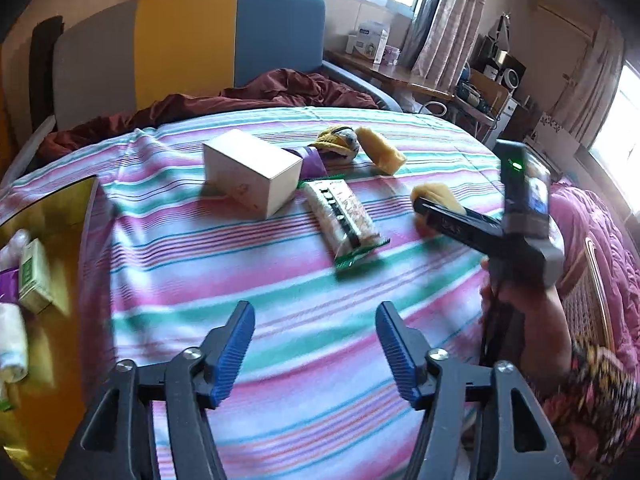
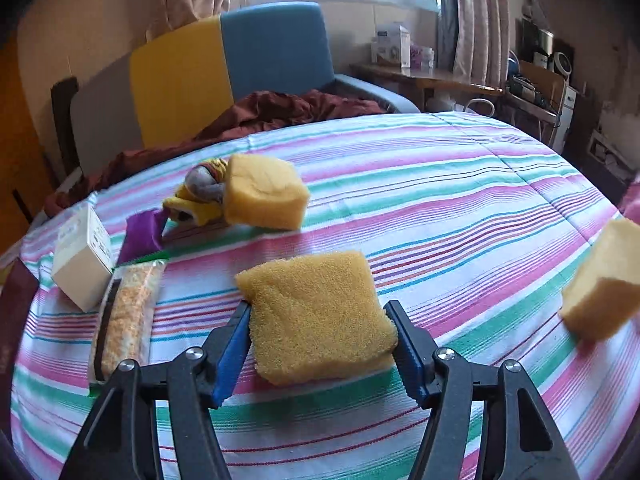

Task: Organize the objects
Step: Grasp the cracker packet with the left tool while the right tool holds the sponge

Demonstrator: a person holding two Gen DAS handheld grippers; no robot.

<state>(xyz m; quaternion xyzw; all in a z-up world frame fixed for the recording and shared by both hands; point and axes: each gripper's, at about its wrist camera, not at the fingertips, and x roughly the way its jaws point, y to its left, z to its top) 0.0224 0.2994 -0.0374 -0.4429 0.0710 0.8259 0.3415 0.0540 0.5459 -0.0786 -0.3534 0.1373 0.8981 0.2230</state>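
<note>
My right gripper is closing its blue pads on both sides of a yellow sponge lying on the striped bedspread. My left gripper is hanging open over bare stripes, holding nothing. Farther off, a second sponge is leaning against a small plush toy. Left of them are sitting a white box and a snack packet. A third sponge is lying far right.

Porous, rough yellow sponge; striped woven cloth bedspread; glossy plastic snack wrapper; matt white cardboard box.
</note>
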